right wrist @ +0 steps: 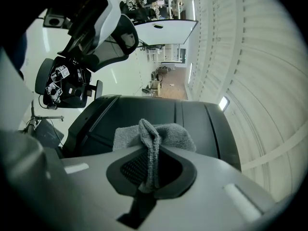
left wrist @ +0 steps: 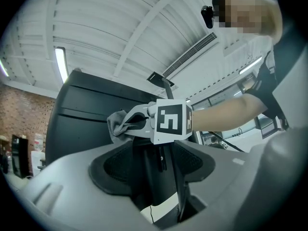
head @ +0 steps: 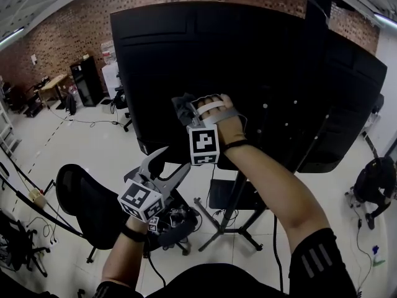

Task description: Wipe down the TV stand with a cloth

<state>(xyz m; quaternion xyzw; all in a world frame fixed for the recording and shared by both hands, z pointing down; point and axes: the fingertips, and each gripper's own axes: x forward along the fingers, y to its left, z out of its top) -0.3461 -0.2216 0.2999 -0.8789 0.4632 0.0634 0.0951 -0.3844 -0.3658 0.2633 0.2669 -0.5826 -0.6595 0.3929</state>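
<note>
No legible words, numbers or brands showing anywhere, black-and-white square patterns sitting on one marker cube (head: 203, 145) at frame centre and another (head: 141, 201) lower left, small white sheet (head: 34, 59) on brick wall (head: 62, 36) upper left being too small to read.

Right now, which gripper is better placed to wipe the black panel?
Right. The right gripper is shut on the cloth, up at the panel. The left gripper sits lower, open and empty, away from the cloth.

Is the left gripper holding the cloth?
No: the right gripper pinches the gray cloth, while the left gripper has its jaws apart, gripping nothing.
</note>
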